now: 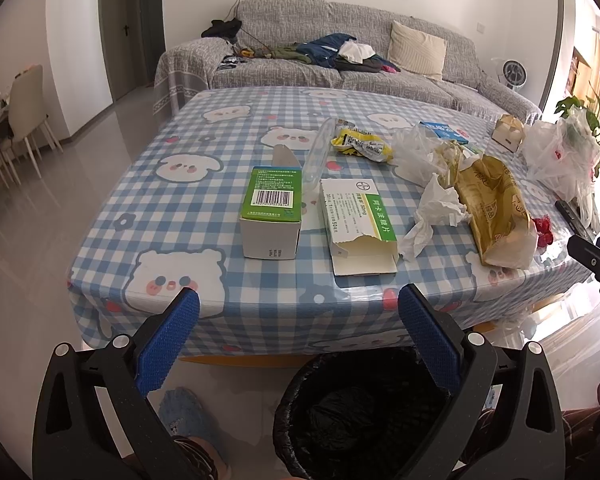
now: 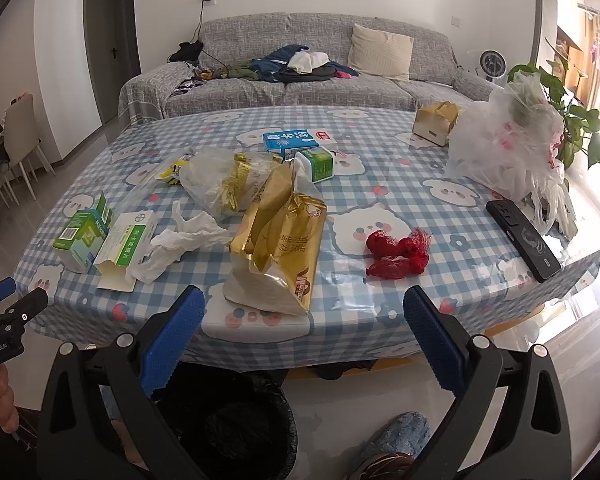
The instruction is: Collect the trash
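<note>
Trash lies on a blue checked tablecloth (image 1: 188, 208). In the left wrist view I see a green box (image 1: 271, 211), a torn white medicine box (image 1: 356, 224), a crumpled tissue (image 1: 436, 216), a gold packet (image 1: 496, 216) and a yellow wrapper (image 1: 362, 145). The right wrist view shows the gold packet (image 2: 284, 240), the tissue (image 2: 180, 240), a red net (image 2: 398, 254) and both boxes (image 2: 100, 236). My left gripper (image 1: 299, 304) and right gripper (image 2: 304, 306) hang open before the table's near edge, above a black-lined bin (image 1: 360, 412), holding nothing.
A black phone (image 2: 522, 238) and a white plastic bag (image 2: 508, 148) sit at the table's right. Milk cartons (image 2: 296, 142) and a small cardboard box (image 2: 436, 122) stand farther back. A grey sofa (image 1: 340, 68) is behind the table. Slippered feet (image 1: 184, 416) stand by the bin.
</note>
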Motion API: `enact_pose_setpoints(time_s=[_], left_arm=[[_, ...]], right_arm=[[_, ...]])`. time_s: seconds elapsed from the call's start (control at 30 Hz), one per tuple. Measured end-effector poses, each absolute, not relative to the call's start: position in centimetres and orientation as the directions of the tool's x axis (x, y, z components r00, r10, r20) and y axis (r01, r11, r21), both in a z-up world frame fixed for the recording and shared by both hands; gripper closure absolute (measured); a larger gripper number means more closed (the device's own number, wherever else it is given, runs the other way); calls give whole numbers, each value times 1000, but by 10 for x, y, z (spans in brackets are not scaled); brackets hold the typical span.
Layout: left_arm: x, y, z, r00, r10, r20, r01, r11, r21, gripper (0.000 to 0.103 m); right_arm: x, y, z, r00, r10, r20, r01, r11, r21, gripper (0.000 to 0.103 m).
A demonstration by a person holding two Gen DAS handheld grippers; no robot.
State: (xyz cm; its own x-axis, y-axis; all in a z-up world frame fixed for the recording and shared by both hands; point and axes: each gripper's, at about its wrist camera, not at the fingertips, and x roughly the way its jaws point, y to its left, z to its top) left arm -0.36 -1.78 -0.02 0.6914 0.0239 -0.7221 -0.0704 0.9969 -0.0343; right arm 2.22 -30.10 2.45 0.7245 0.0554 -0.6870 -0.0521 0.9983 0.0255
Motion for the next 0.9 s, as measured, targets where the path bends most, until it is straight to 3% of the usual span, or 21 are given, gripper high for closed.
enact_pose_setpoints(time_s=[0.9], left_arm=[[-4,-18,5,698,24,-716,-77,996,-41,6]], right_arm=[[21,-308,25,727,24,-687,-31,1000,2,7]])
